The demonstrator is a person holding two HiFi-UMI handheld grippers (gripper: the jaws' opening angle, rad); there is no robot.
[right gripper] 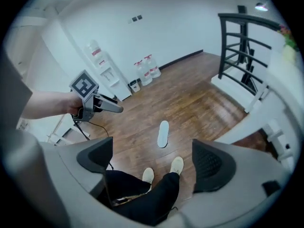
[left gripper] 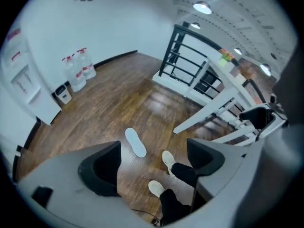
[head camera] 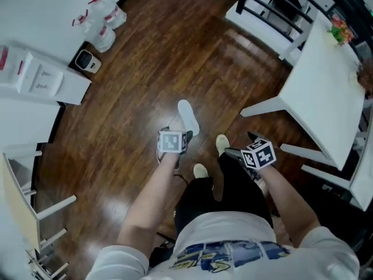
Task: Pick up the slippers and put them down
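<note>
Slipper (head camera: 187, 116) flat on floor (head camera: 145, 69); left claw (left gripper: 153, 163), right claw (right gripper: 153, 159) spread, empty.

Readable text: none in any view.
Left gripper's marker cube (head camera: 170, 141): black-and-white square pattern, frame centre; no letters.
Right gripper's marker cube (head camera: 259, 154): a like pattern, right of centre.
Clear plastic water bottles (head camera: 104, 17): red labels, upper left; print too small.
White shirt (head camera: 224, 255): blue-yellow graphic, bottom edge; illegible.

Dark wood floor (head camera: 175, 51); white table (head camera: 326, 92)
</note>
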